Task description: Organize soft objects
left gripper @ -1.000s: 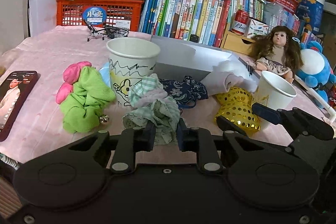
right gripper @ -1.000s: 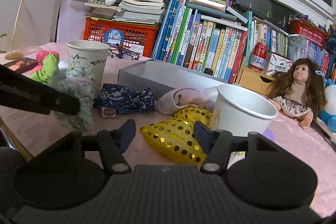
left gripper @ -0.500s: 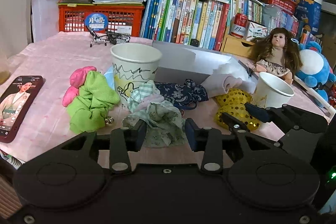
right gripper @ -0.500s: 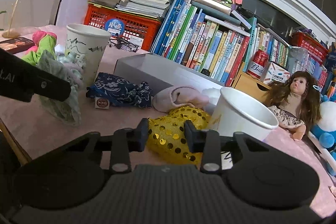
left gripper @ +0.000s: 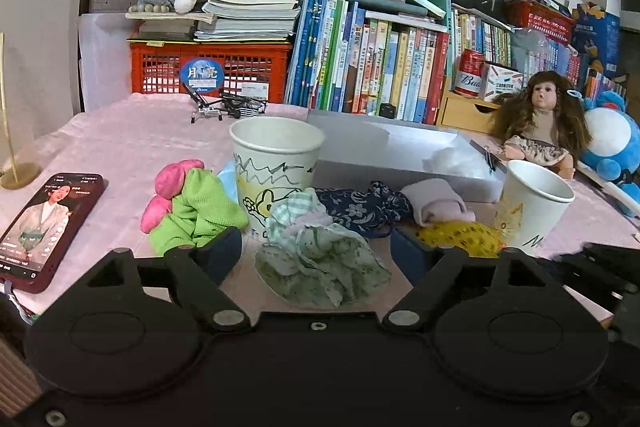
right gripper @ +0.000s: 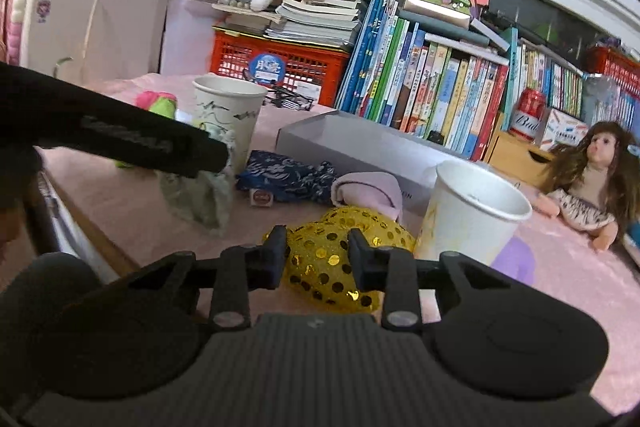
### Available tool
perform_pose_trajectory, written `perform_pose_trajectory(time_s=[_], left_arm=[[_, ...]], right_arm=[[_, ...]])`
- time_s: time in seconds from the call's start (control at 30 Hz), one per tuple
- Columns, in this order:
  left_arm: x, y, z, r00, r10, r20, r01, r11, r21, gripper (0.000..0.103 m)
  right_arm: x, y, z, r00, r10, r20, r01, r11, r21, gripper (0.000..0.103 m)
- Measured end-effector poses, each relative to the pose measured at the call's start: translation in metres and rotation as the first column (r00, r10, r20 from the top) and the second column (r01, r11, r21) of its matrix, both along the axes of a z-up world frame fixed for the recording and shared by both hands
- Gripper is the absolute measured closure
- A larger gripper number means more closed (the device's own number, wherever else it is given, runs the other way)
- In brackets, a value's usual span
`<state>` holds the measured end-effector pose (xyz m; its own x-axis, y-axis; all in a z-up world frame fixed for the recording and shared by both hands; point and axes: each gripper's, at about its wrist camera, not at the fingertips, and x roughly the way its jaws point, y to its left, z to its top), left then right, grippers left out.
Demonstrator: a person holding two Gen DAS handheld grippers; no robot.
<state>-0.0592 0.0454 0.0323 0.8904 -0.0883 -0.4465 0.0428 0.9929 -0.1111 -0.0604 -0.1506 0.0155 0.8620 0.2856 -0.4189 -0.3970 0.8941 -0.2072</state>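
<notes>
Left gripper (left gripper: 316, 259) fingers are spread wide around the floppy green floral scrunchie (left gripper: 320, 267) near the worktop's front edge. Right gripper (right gripper: 317, 259) is pinching the gold sequin pouch (right gripper: 344, 259). Both look light and squishy, so grab mid-bunch.

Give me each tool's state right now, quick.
Left tool: open, astride the pale green floral cloth, not gripping.
Right tool: shut on the gold sequin pouch.
</notes>
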Motion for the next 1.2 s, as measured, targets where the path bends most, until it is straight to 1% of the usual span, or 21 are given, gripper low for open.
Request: perform_pose_trajectory(time_s=[0.07,0.1,0.13,0.17,0.23,0.3,0.33,0.4,0.5,0.63,0.67,0.7,0.73,0.77,0.8,0.83,0.9,1.0,1.07,1.2], left_arm=[[0.004,0.000,-0.001,1.000,0.000,-0.007,0.000,1.000,-0.004,0.022],[0.007,0.000,-0.002,1.000,-0.002,-0.015,0.002,1.000,-0.008,0.022],[0.009,0.000,-0.003,1.000,-0.004,-0.023,0.004,1.000,-0.016,0.022],[0.011,0.000,-0.004,1.000,-0.007,-0.030,0.006,1.000,-0.025,0.022],[0.015,0.001,-0.006,0.999,-0.013,-0.038,0.012,0.999,-0.038,0.022],[0.020,0.000,-0.008,0.999,-0.018,-0.050,0.015,0.999,-0.043,0.022],[0.022,0.000,-0.009,0.999,-0.015,-0.051,0.013,0.999,-0.043,0.022],[0.025,-0.002,-0.011,0.998,-0.009,-0.055,0.007,0.999,-0.034,0.022],[0.028,-0.004,-0.014,0.998,-0.004,-0.062,0.002,1.000,-0.022,0.022],[0.034,-0.004,-0.020,0.996,-0.003,-0.087,0.000,1.000,-0.026,0.026],[0.035,-0.003,-0.021,0.996,-0.003,-0.094,0.000,1.000,-0.030,0.029],[0.036,-0.003,-0.022,0.995,-0.002,-0.101,-0.002,0.999,-0.034,0.035],[0.037,-0.002,-0.023,0.994,-0.001,-0.105,-0.003,0.999,-0.035,0.037],[0.037,-0.002,-0.024,0.994,0.001,-0.109,-0.004,0.999,-0.033,0.043],[0.037,-0.002,-0.025,0.994,0.000,-0.112,-0.003,1.000,-0.029,0.054],[0.037,-0.003,-0.026,0.993,0.001,-0.118,-0.004,1.000,-0.023,0.060],[0.037,-0.003,-0.028,0.992,-0.008,-0.127,0.005,1.000,-0.019,0.065],[0.033,-0.006,-0.028,0.993,-0.013,-0.117,0.012,1.000,-0.009,0.070],[0.030,-0.006,-0.027,0.993,-0.024,-0.115,0.022,1.000,-0.015,0.071],[0.023,-0.010,-0.020,0.994,-0.054,-0.095,0.053,0.999,-0.009,0.072]], right_arm=[[-0.005,-0.005,0.000,1.000,-0.002,-0.012,0.002,1.000,0.002,0.062],[-0.006,-0.007,-0.001,1.000,-0.003,-0.017,0.003,1.000,0.004,0.058],[-0.008,-0.010,-0.001,1.000,-0.005,-0.022,0.006,1.000,0.010,0.053],[-0.009,-0.014,-0.001,1.000,-0.014,-0.023,0.015,1.000,0.018,0.043],[-0.009,-0.019,-0.002,0.999,-0.022,-0.033,0.023,0.999,0.040,0.038],[-0.006,-0.022,-0.002,0.998,-0.035,-0.044,0.038,0.997,0.065,0.028],[-0.003,-0.024,-0.002,0.998,-0.039,-0.051,0.044,0.995,0.091,0.026],[0.001,-0.028,-0.001,0.997,-0.042,-0.067,0.051,0.989,0.139,0.017],[0.010,-0.029,-0.001,0.995,-0.035,-0.095,0.052,0.981,0.187,0.014],[0.021,-0.025,-0.008,0.991,-0.049,-0.124,0.072,0.979,0.189,0.014],[0.023,-0.025,-0.010,0.990,-0.055,-0.128,0.079,0.979,0.187,0.014],[0.025,-0.024,-0.011,0.989,-0.062,-0.133,0.086,0.979,0.184,0.014],[0.027,-0.024,-0.013,0.988,-0.068,-0.139,0.093,0.979,0.182,0.014],[0.028,-0.024,-0.014,0.987,-0.069,-0.148,0.096,0.978,0.184,0.014],[0.029,-0.023,-0.015,0.985,-0.066,-0.158,0.095,0.978,0.186,0.015],[0.031,-0.023,-0.016,0.983,-0.066,-0.169,0.098,0.977,0.188,0.018],[0.032,-0.023,-0.018,0.980,-0.060,-0.192,0.098,0.975,0.197,0.030],[0.029,-0.021,-0.019,0.980,-0.063,-0.188,0.099,0.976,0.193,0.042],[0.027,-0.020,-0.017,0.983,-0.061,-0.172,0.093,0.979,0.182,0.046],[0.024,-0.020,-0.010,0.987,-0.043,-0.157,0.072,0.980,0.183,0.049]])
